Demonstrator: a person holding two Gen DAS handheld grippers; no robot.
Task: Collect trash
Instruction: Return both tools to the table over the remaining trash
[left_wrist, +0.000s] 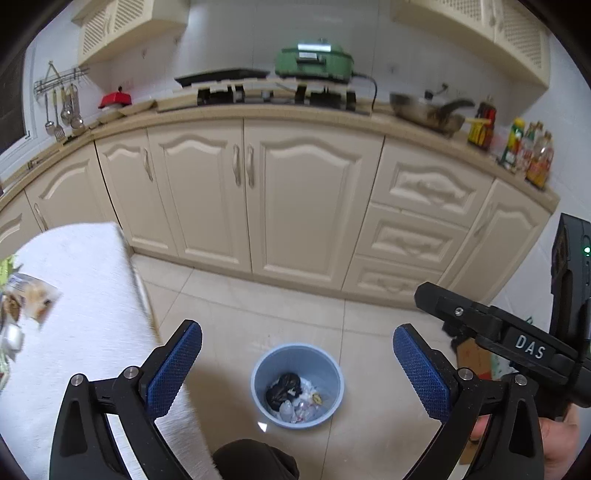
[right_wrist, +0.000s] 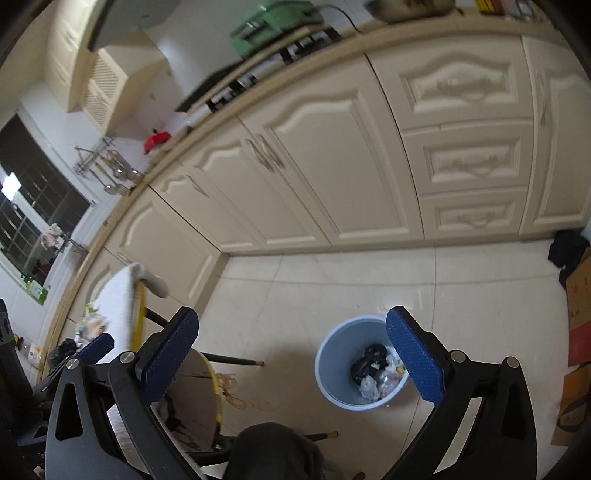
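A light blue trash bin (left_wrist: 297, 386) stands on the tiled floor and holds black, white and clear crumpled trash. It also shows in the right wrist view (right_wrist: 334, 369). My left gripper (left_wrist: 297, 363) is open and empty, held high above the bin. My right gripper (right_wrist: 291, 356) is open and empty, also above the floor, with its right finger over the bin's rim. The right gripper's body (left_wrist: 517, 343) shows at the right of the left wrist view. Wrappers and other trash (left_wrist: 26, 306) lie on the white-covered table (left_wrist: 85, 295) at the left.
Cream kitchen cabinets (left_wrist: 258, 192) run along the back under a counter with a green appliance (left_wrist: 314, 61), a wok (left_wrist: 428, 110) and bottles (left_wrist: 528, 151). Cardboard boxes (right_wrist: 576, 321) stand on the floor at right. A dark knee (left_wrist: 255, 459) shows at the bottom.
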